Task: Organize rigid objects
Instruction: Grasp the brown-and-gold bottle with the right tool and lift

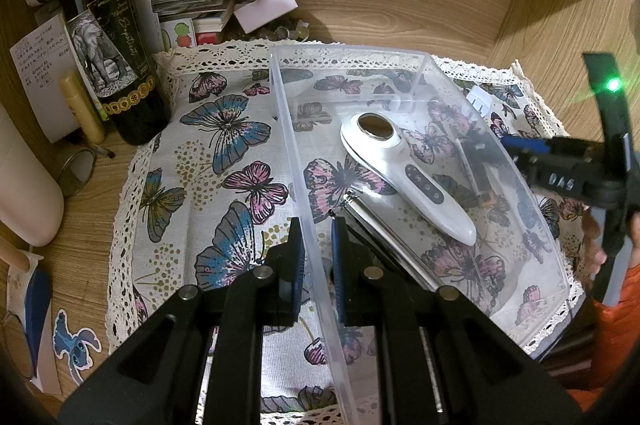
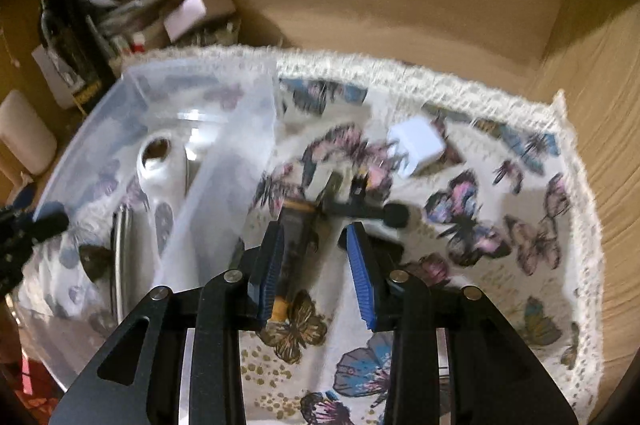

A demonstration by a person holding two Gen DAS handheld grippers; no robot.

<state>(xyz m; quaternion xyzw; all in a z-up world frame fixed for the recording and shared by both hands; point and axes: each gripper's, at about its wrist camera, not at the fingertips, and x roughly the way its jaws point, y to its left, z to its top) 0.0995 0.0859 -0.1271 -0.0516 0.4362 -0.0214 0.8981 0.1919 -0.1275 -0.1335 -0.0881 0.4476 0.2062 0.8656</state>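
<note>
While the left gripper (image 1: 316,257) clamps the clear bin's (image 1: 400,51) wall, a white massager (image 1: 404,169) and metal rod (image 1: 384,237) lie inside; the right gripper (image 2: 316,265) gapes.

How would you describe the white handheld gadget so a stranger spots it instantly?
Find the clear plastic bin on the butterfly-print cloth. Inside lies a white teardrop-shaped handheld device beside a slim metal rod; only it has a round dark disc and buttons.

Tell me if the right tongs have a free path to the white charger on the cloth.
Probably yes. The right tongs are open, and the white charger lies ahead on the butterfly cloth, outside the clear bin; only a dark tool lies between.
</note>
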